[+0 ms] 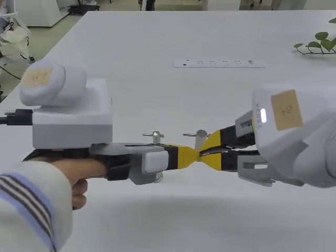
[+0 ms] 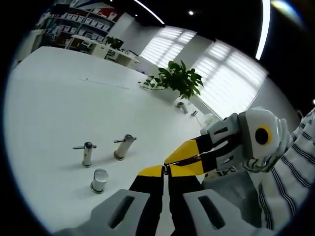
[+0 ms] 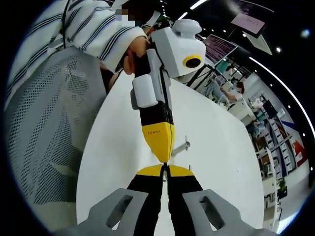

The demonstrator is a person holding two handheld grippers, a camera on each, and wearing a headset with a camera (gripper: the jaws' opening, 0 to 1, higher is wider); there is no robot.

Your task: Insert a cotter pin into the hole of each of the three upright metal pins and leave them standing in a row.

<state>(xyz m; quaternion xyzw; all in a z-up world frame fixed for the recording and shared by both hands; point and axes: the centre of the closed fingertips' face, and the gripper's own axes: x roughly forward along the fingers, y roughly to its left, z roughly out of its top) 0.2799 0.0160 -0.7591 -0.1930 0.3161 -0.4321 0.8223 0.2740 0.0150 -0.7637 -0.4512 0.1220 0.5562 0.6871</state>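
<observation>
Two upright metal pins with cotter pins through their heads stand on the white table (image 1: 157,94): one pin (image 1: 156,137) and another (image 1: 201,135) just behind the grippers. In the left gripper view both show (image 2: 87,153) (image 2: 123,146), and a third metal pin (image 2: 99,180) with no cotter pin stands nearer. My left gripper (image 1: 194,156) (image 2: 166,172) and right gripper (image 1: 202,156) (image 3: 165,173) are both shut and meet tip to tip above the table. Whether a cotter pin is pinched between the tips I cannot tell. One fitted pin (image 3: 181,147) stands past the tips.
A white power strip (image 1: 219,63) lies at the far middle of the table. A potted plant (image 1: 317,44) (image 2: 179,78) stands at the far right. A hand in a striped sleeve (image 1: 31,205) holds the left gripper.
</observation>
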